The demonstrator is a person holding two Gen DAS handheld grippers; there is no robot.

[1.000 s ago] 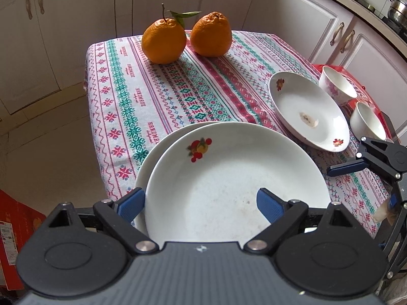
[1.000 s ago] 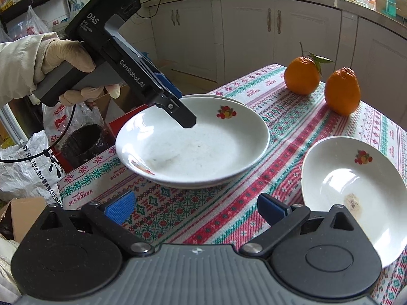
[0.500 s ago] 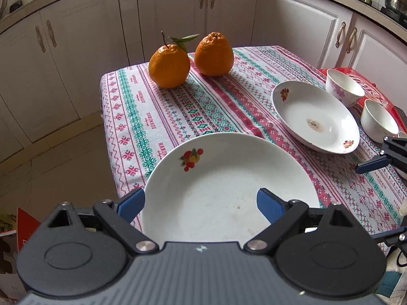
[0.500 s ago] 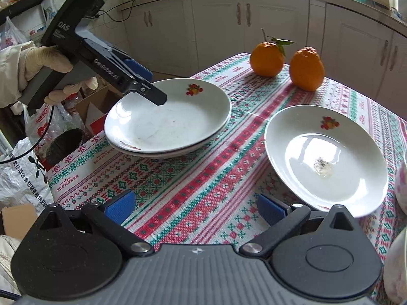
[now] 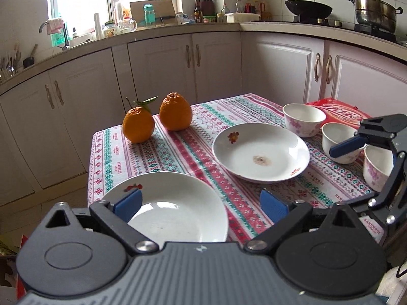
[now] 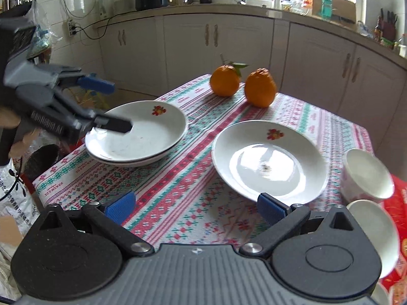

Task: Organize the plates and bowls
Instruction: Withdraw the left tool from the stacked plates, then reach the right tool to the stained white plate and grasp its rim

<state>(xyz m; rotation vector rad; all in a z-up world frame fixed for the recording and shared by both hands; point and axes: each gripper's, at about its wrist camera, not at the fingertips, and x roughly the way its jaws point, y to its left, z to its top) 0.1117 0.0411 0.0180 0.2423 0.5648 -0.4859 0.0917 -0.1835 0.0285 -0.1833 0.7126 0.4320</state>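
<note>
A home kitchen is shown: white cabinets (image 5: 157, 71) are run under a cluttered counter (image 5: 152, 29), a wok (image 5: 307, 6) and steel pot (image 5: 375, 12) are set on the stove, and a cloth-covered table (image 5: 193, 152) is laid with crockery and two oranges (image 5: 175, 113).

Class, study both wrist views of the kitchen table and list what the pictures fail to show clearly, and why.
- Lower white plate of the stack: right wrist view shows only its rim; the upper white flowered plate covers it.
- Nearest white bowl: right wrist view, partly hidden by the gripper body.
- Left gripper: right wrist view, motion-blurred.
- Red packet: left wrist view, lettering too small.
</note>
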